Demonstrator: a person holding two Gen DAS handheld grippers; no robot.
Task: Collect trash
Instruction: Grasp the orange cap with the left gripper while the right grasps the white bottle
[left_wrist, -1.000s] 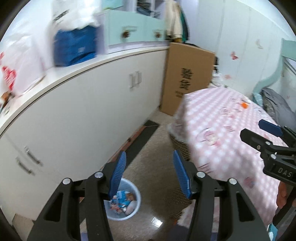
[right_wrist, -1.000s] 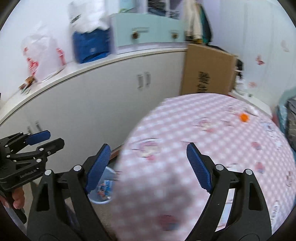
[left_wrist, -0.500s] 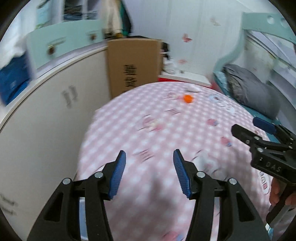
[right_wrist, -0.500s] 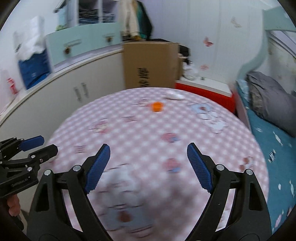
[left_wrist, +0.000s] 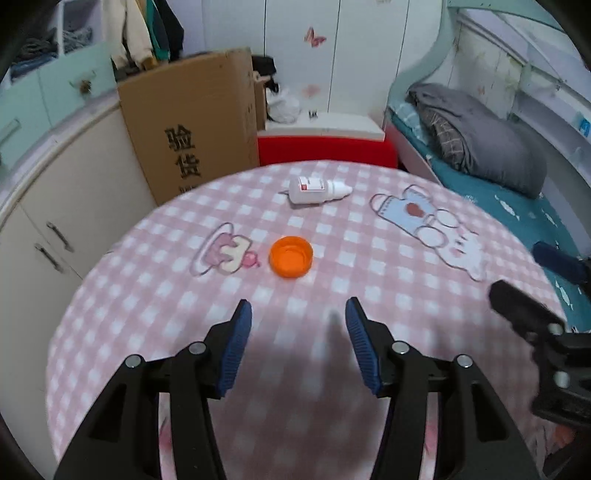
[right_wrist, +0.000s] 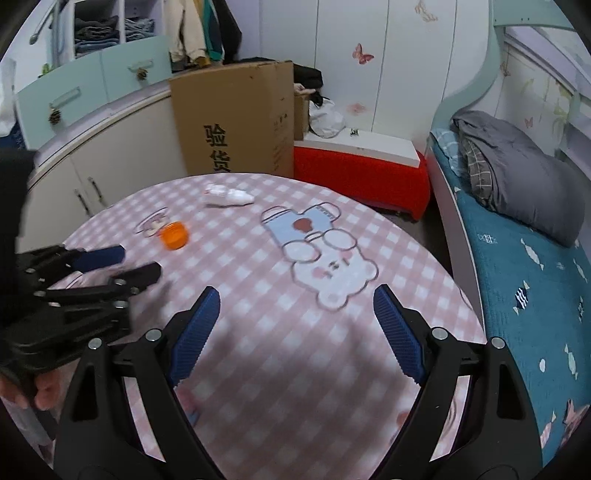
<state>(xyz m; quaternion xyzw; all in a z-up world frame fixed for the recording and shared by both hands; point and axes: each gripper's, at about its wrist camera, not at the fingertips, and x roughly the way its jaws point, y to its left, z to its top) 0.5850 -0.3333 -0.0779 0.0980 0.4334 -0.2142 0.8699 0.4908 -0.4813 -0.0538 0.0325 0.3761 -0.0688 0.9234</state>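
Note:
An orange bottle cap (left_wrist: 291, 256) lies open side up on the round table with the pink checked cloth (left_wrist: 147, 295). A small white squeeze bottle (left_wrist: 317, 189) lies on its side beyond it, near the far edge. My left gripper (left_wrist: 298, 314) is open and empty, a short way in front of the cap. My right gripper (right_wrist: 295, 299) is open and empty over the middle of the table, right of the cap (right_wrist: 173, 235) and bottle (right_wrist: 229, 195). The left gripper also shows in the right wrist view (right_wrist: 122, 264).
A tall cardboard box (left_wrist: 195, 122) stands behind the table beside white cabinets (left_wrist: 48, 229). A red and white low bench (left_wrist: 325, 144) is behind the table. A bed with a grey blanket (left_wrist: 476, 144) runs along the right.
Both grippers have swung from the floor bin and cabinets round to the table and moved in toward the orange cap and bottle. Both stay open.

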